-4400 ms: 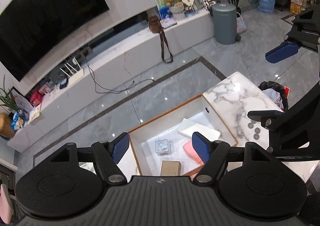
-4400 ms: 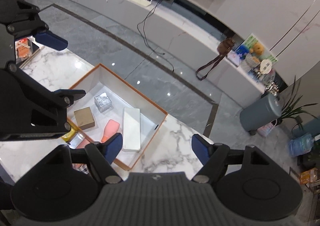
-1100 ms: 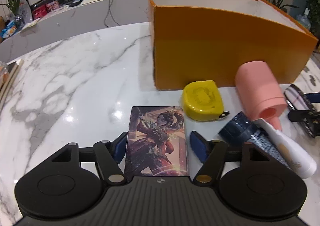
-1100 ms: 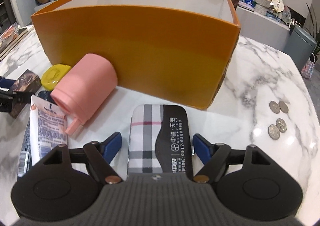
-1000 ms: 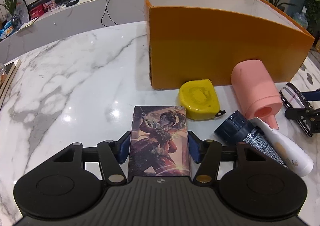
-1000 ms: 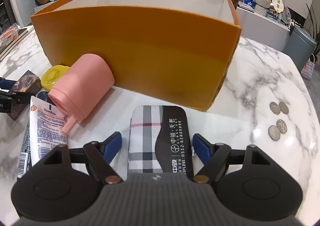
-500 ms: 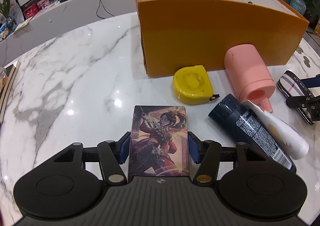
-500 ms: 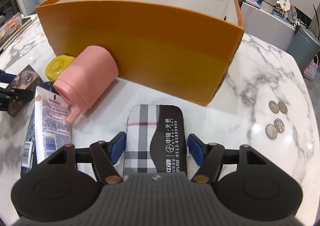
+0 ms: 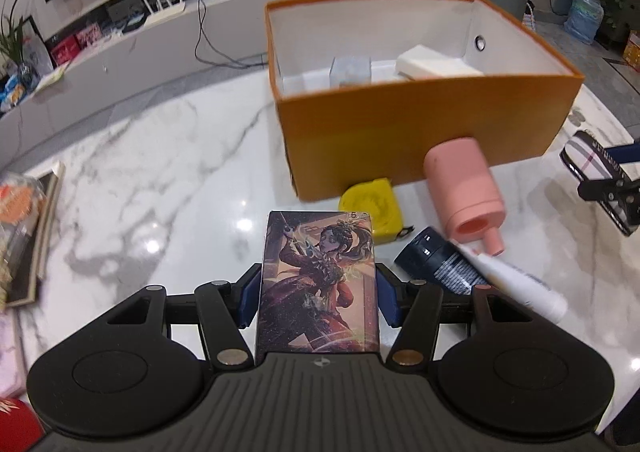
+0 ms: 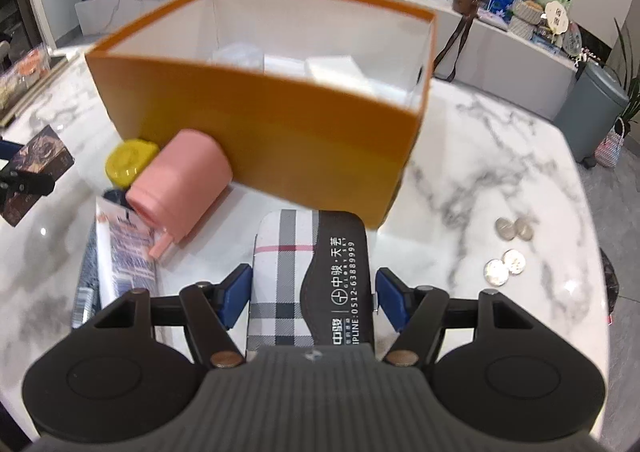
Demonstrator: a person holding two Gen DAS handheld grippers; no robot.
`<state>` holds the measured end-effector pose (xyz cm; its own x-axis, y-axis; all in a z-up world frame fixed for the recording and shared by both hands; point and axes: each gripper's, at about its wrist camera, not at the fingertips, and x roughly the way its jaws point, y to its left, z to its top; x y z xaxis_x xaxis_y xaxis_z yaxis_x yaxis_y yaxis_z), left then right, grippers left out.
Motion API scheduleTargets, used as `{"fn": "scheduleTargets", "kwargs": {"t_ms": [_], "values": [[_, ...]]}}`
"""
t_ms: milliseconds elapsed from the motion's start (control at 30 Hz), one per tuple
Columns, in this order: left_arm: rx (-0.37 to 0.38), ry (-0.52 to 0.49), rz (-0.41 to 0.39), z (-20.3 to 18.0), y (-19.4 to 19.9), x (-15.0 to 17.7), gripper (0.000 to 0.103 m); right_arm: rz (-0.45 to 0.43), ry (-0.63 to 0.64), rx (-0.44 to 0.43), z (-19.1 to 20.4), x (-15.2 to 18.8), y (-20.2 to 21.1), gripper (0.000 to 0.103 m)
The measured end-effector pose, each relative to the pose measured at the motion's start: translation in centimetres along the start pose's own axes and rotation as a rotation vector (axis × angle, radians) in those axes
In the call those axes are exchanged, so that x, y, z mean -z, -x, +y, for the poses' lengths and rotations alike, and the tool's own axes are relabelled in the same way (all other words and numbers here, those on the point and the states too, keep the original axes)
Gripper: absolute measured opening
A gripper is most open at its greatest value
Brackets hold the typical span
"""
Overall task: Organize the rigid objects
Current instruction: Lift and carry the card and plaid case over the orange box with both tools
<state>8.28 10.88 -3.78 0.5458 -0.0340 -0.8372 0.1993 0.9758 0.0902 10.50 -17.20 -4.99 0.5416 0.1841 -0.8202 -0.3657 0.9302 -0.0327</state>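
Your left gripper (image 9: 318,294) pinched the picture card (image 9: 318,284); your right gripper (image 10: 314,294) had just squeezed the plaid case (image 10: 310,276). Both hung above the tabletop's (image 9: 160,179) near edge. You needed to lift them over the orange box's (image 9: 420,131) front wall.

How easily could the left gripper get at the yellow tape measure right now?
Probably not yet. The left gripper is shut on the card, so its fingers are taken. The tape measure lies bare on the table, just ahead, against the orange box.
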Motion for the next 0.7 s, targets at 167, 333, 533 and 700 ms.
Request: {"fn": "scheduleTargets", "kwargs": {"t_ms": [167, 333, 533, 700], "values": [[-0.023, -0.034, -0.026, -0.5, 2.9, -1.9, 0.066, -0.045, -0.006, 0.008, -0.8, -1.8, 2.9, 0.067], [-0.041, -0.073, -0.054, -0.9, 6.7, -5.1, 0.066, -0.091, 0.007, 0.012, -1.6, -4.7, 6.5, 0.067], [-0.037, -0.114, -0.106, -1.3, 12.5, -10.7, 0.066, -0.162, 0.056, 0.008, -2.3, -10.3, 12.4, 0.067], [-0.019, -0.153, -0.14, -2.1, 16.8, -15.5, 0.066, -0.199, 0.088, 0.011, -2.5, -15.5, 17.4, 0.067]]}}
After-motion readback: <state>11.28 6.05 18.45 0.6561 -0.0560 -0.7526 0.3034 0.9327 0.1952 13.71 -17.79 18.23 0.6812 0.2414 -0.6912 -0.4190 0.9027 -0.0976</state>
